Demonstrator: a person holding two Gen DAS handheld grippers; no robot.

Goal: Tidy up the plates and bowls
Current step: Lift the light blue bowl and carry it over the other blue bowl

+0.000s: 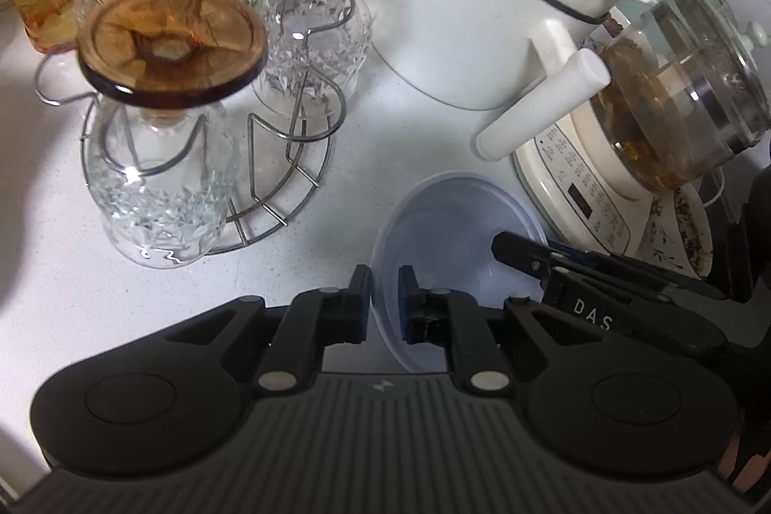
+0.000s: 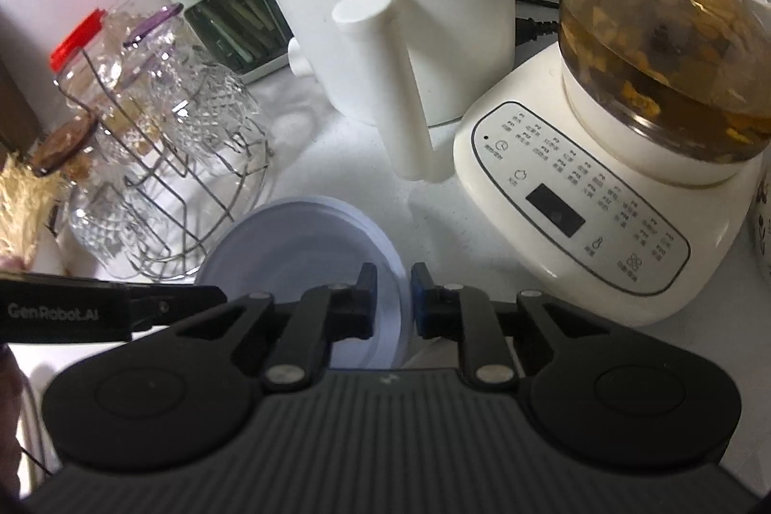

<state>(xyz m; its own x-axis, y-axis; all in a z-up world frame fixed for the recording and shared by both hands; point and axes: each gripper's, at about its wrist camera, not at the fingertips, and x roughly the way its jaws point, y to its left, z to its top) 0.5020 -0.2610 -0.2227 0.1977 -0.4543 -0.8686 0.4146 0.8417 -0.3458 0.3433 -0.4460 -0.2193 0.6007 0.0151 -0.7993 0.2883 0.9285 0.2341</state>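
Two of our black grippers pinch one thin, translucent bluish plastic bowl (image 1: 448, 225) by opposite sides of its round rim, the left gripper (image 1: 384, 297) and right gripper (image 2: 392, 297) both narrowed onto it, on speckled white counter (image 1: 409, 138) just beside the glossy cream kettle base (image 2: 578, 234).

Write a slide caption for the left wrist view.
Both grippers' fingers pinch the pale blue bowl's rim on the white counter.
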